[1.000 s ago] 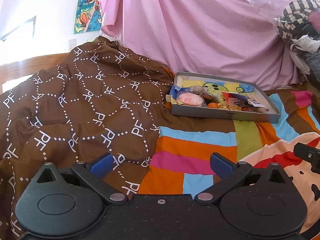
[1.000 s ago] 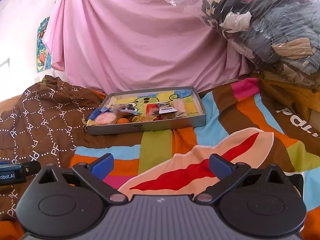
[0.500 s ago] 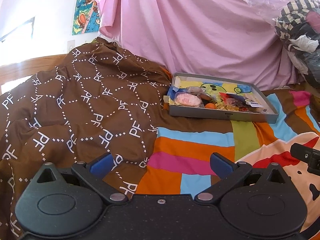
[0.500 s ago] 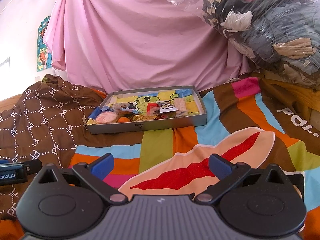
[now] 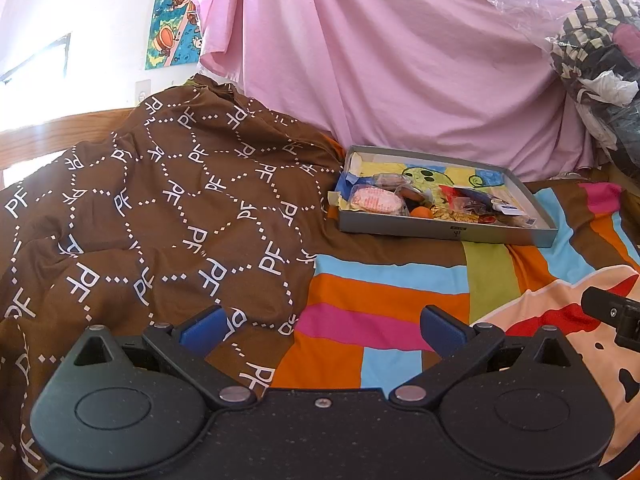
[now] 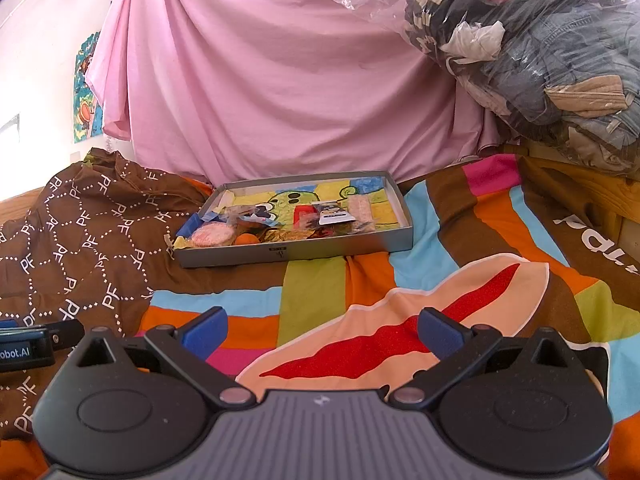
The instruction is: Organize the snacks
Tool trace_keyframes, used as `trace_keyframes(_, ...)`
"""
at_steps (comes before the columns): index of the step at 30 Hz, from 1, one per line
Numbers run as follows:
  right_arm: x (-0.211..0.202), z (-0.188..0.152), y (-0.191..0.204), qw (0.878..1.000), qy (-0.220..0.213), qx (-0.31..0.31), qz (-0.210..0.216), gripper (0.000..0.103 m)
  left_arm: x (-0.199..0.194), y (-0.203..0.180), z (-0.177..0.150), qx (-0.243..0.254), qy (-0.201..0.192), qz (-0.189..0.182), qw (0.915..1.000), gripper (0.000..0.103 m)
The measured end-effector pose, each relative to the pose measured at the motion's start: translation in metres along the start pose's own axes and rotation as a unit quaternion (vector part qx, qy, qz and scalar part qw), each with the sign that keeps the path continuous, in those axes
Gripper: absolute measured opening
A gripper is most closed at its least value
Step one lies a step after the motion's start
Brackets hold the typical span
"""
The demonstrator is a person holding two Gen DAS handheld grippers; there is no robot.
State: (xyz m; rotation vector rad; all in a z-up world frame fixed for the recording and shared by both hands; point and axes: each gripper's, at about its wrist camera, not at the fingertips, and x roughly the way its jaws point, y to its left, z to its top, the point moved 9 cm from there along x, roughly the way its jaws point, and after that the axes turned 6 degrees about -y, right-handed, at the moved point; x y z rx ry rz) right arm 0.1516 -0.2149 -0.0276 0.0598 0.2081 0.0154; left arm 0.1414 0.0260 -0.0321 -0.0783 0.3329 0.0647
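A shallow grey box [image 5: 444, 232] lies on the bed and shows in the right wrist view [image 6: 304, 252] too. Inside are several snacks: a pink round packet [image 5: 376, 200], an orange sweet [image 5: 422, 212], gold and red wrappers [image 6: 304, 234] and a dark packet with a white label [image 6: 332, 214]. My left gripper [image 5: 324, 326] is open and empty, well short of the box. My right gripper [image 6: 322, 328] is open and empty, also well short of it.
A brown patterned blanket [image 5: 140, 220] is heaped on the left. A striped colourful bedcover [image 6: 440, 280] lies under both grippers. A pink sheet [image 6: 280, 80] hangs behind the box. A clear bag of clothes [image 6: 540, 52] is stacked at the right.
The left gripper has drifted slightly, so the box sits a little more left and higher in its view. The right view is almost unchanged. Both stay open.
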Motion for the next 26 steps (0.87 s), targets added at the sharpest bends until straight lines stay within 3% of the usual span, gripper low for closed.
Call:
trace_keyframes(14,0.0001,-0.0010,-0.0003,1.000,0.004,-0.002,0.001,0.103,-0.0009,-0.0032,0.0000,-0.018,0.030,-0.007,0.9994,0.102)
trace_keyframes(26,0.0000,-0.0019,0.0002,1.000,0.005,-0.003,0.001,0.103,-0.0017,-0.0007,0.0013,-0.015,0.026,0.000,0.9995,0.102)
